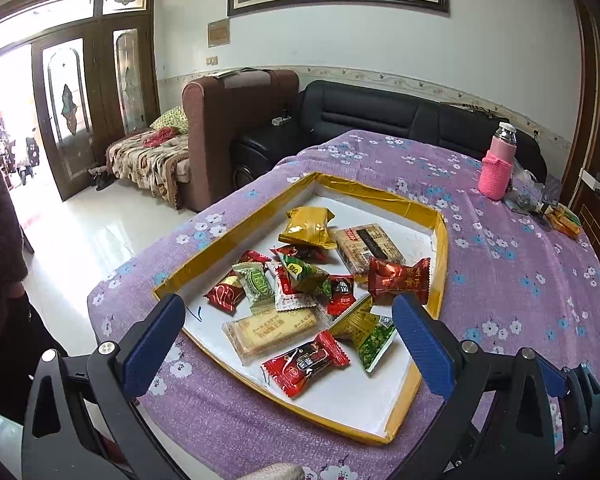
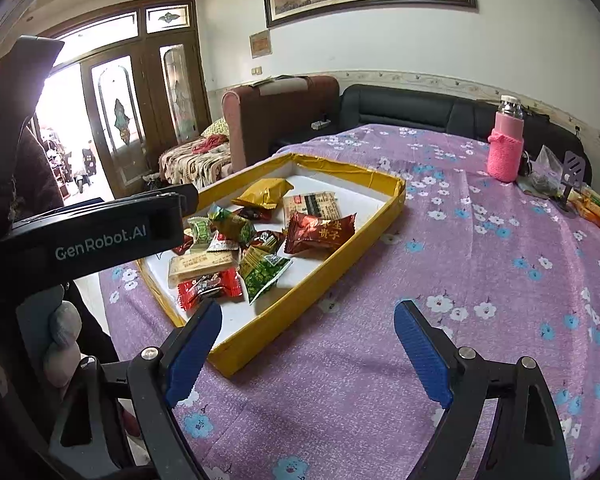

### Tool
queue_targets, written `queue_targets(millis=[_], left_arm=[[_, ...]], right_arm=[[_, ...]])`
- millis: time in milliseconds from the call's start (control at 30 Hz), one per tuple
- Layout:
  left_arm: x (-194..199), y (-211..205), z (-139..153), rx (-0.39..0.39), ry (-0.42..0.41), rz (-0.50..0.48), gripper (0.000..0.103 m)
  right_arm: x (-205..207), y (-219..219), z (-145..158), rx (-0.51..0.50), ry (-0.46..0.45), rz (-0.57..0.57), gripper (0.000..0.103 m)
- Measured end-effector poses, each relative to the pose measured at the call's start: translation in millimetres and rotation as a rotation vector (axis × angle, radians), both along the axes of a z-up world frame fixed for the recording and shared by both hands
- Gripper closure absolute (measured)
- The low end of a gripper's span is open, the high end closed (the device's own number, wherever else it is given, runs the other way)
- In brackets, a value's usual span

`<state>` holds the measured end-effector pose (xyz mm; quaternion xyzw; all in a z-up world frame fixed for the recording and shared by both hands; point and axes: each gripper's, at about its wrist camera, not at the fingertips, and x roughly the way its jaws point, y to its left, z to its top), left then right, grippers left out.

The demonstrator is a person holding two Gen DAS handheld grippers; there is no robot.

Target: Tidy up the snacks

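Observation:
A shallow gold-rimmed tray (image 1: 228, 236) (image 2: 332, 256) with a white floor lies on the purple flowered tablecloth. It holds several wrapped snacks: a gold pack (image 1: 308, 226) (image 2: 265, 193), a dark red pack (image 1: 398, 280) (image 2: 320, 232), a biscuit pack (image 1: 270, 330), a red candy (image 1: 306, 362) (image 2: 210, 286) and a green pack (image 1: 374, 340) (image 2: 266, 274). My left gripper (image 1: 288, 318) is open and empty above the tray's near end. My right gripper (image 2: 310, 328) is open and empty over the cloth, its left finger at the tray's near corner. The left gripper's body (image 2: 100, 236) shows in the right wrist view.
A pink sleeved bottle (image 1: 497, 162) (image 2: 506, 148) stands at the table's far right, with small packets and clutter (image 2: 588, 204) beside it. A brown armchair (image 1: 236, 132) and a black sofa (image 1: 380, 112) stand behind the table. A person stands at the left.

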<state>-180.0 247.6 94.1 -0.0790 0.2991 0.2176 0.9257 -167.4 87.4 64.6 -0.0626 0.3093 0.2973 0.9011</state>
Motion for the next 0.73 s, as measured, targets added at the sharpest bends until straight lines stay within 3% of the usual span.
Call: queue_targets(millis=[467,733], left_arm=[[4,10,-10,-0.024,0.015,0.009,0.0],[3,1,-4,-0.028,0.015,-0.073,0.0]], right_arm=[[-4,21,-7,-0.049,0.011,0.042,0.014],[-6,21,-5,-0.037,0.011,0.05,0.014]])
